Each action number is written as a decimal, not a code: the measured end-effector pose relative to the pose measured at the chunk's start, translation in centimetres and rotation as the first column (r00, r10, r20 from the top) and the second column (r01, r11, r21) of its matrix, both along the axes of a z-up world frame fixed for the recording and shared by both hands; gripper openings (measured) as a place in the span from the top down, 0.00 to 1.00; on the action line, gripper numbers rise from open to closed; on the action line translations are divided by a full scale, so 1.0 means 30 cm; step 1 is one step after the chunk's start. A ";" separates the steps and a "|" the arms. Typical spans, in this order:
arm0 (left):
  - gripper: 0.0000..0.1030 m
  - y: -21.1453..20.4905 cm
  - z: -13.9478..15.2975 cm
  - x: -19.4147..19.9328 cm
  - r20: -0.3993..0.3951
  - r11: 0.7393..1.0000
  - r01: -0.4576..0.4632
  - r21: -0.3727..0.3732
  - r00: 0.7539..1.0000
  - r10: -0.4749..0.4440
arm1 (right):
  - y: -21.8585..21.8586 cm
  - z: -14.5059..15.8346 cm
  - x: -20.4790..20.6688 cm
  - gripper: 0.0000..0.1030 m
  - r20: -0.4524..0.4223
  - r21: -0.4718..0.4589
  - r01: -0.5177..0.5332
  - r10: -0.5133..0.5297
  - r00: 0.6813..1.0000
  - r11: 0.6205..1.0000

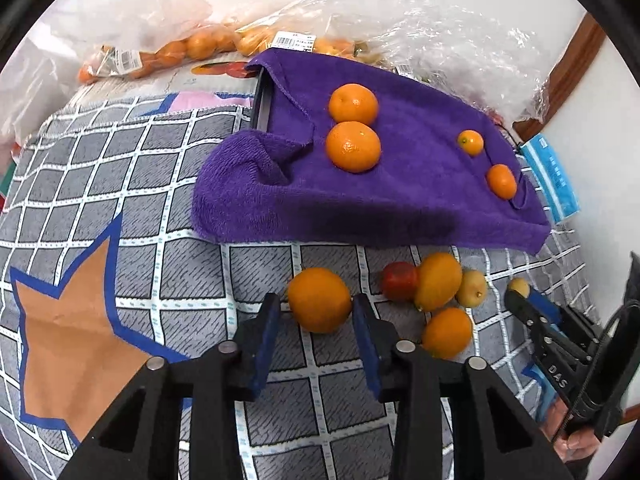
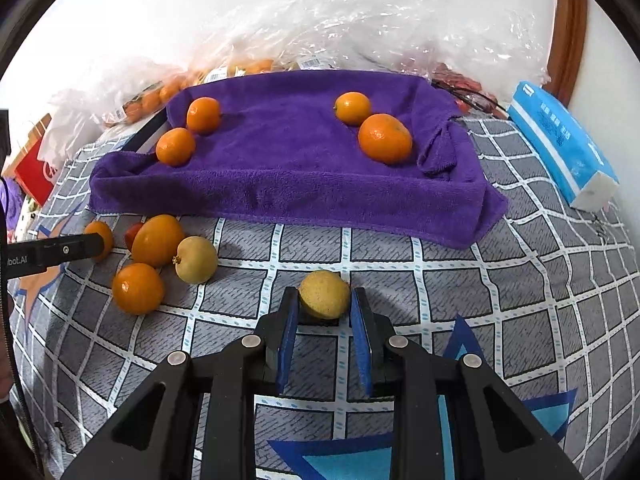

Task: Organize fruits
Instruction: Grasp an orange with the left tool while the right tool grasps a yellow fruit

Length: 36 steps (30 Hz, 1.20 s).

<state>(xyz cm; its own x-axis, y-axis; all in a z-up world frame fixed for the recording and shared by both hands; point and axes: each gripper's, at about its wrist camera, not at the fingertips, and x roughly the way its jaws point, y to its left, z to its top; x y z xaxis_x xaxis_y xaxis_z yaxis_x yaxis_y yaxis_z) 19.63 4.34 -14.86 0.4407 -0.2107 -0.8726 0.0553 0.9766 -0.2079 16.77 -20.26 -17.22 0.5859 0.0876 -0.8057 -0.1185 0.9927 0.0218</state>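
Note:
A purple towel (image 1: 400,200) (image 2: 300,176) covers a raised tray and carries several oranges, two large (image 1: 353,146) and two small (image 1: 501,181). On the grid mat in front lie loose fruits. My left gripper (image 1: 316,308) has its jaws on both sides of a large orange (image 1: 319,299) that rests on the mat. My right gripper (image 2: 325,300) closes around a yellow fruit (image 2: 324,294) on the mat; it also shows in the left wrist view (image 1: 532,312). A cluster of oranges (image 2: 157,240), a red fruit (image 1: 399,280) and a pale yellow fruit (image 2: 196,259) lies between the grippers.
Clear plastic bags of oranges (image 1: 192,48) lie behind the towel against the wall. A blue tissue pack (image 2: 560,144) sits at the right of the towel. A red box (image 2: 34,176) is at the far left.

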 end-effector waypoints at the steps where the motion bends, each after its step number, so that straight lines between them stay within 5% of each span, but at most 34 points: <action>1: 0.65 -0.002 -0.005 0.003 -0.001 1.000 0.000 -0.005 1.000 0.000 | 0.000 -0.001 0.000 0.74 0.003 0.001 -0.001 0.001 1.000 1.000; 17: 0.68 -0.011 0.003 0.031 0.027 0.999 0.012 -0.045 1.000 -0.011 | -0.019 0.020 0.012 0.74 0.024 0.047 0.007 -0.008 1.000 0.999; 36: 0.68 -0.014 0.207 -0.153 0.128 0.999 0.003 -0.050 0.992 0.003 | -0.048 0.266 -0.134 0.74 0.143 0.044 0.053 -0.059 0.988 0.998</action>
<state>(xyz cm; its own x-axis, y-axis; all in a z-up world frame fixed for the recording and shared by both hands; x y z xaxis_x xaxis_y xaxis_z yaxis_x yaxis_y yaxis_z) 15.04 3.92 -8.66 0.5483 -0.2522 -0.7973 0.0844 0.9653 -0.2473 12.74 -21.71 -9.24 0.7005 0.0821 -0.7089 -0.0676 0.9965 0.0486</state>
